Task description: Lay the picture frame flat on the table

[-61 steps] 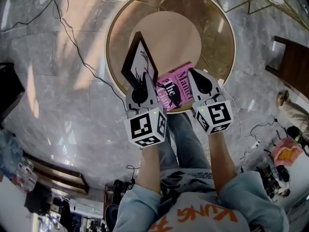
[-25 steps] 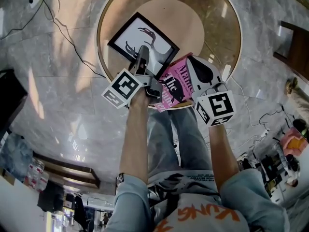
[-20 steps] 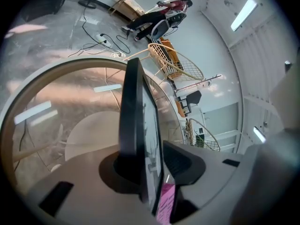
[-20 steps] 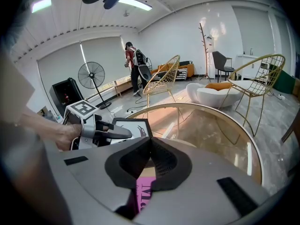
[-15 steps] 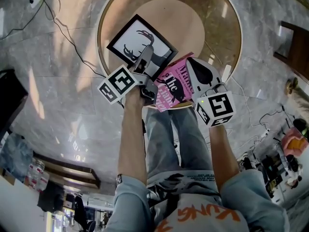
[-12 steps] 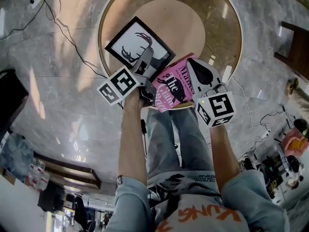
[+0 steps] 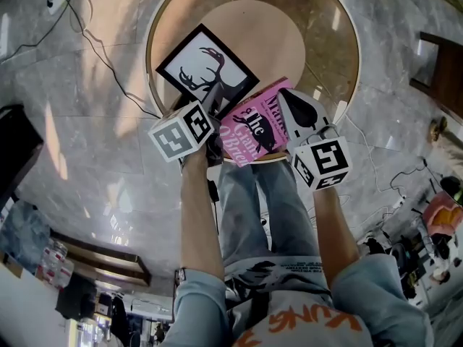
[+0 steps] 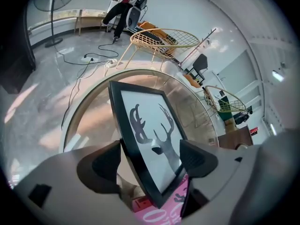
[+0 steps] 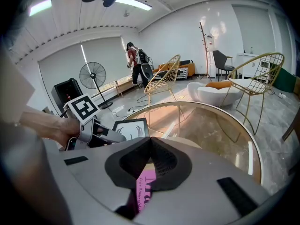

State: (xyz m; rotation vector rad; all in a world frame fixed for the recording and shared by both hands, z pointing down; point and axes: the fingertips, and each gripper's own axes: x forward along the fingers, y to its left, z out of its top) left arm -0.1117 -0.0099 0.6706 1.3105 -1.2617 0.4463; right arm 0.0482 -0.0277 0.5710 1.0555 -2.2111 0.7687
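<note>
**Frame down flat, left gripper letting go**

The picture frame (image 7: 206, 67), which stood on edge in the left gripper (image 7: 212, 107) 2.4 s ago, now lies face up on the tabletop (image 7: 333, 49), in the upper left of the head view. Over the last 1 s the left gripper has slid back toward the lower left, so more of the deer print is uncovered. Judging from this, the laying-down itself looks done, and what remains is to draw the gripper clear without dragging the frame.

In the left gripper view the 2 fingers (image 8: 105, 165) stand wide apart, with the near corner of the frame (image 8: 150, 139) running between them. The gap is far wider than the frame is thick, so nothing is clamped. The left finger sits right against the frame's outer edge, and I cannot tell whether it touches.

The frame's near corner meets the pink book (image 7: 249, 125) at lower centre; touching or slightly overlapping, I cannot say which.

The right gripper (image 7: 293, 107) hangs over the book's right end. Its fingers (image 9: 171, 165) are pressed together at the tips with nothing between them, and the book (image 9: 145, 184) shows below.
</note>
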